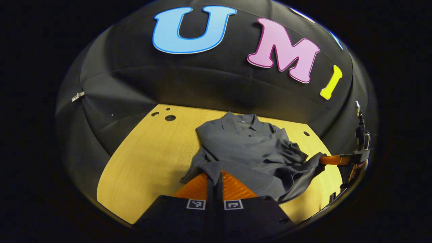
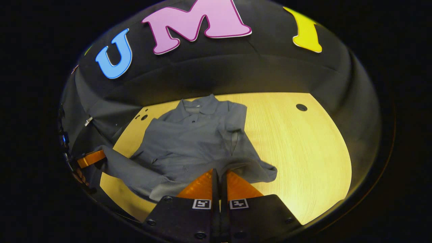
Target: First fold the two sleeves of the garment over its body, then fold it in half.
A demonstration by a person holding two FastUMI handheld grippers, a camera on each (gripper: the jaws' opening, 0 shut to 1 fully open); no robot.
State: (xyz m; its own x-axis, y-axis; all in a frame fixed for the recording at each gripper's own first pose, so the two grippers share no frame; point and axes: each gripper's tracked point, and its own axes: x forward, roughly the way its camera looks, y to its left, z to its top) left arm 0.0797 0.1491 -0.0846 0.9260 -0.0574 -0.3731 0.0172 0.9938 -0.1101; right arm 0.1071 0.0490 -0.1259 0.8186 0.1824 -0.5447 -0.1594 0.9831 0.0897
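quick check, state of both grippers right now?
Left gripper: shut on the grey shirt at its lower hem.
Right gripper: shut on the same shirt's hem, lifted off the wooden table.

Left tool [image 1: 216,175] & right tool [image 2: 220,173]: each w/ black body, 2 square black-white markers side by side, round screws on housing, ribbed finger faces.

Left gripper [image 1: 216,175] and right gripper [image 2: 219,173] both closed, fingers pressed together.

grey collared garment [image 1: 249,148], hem lifted
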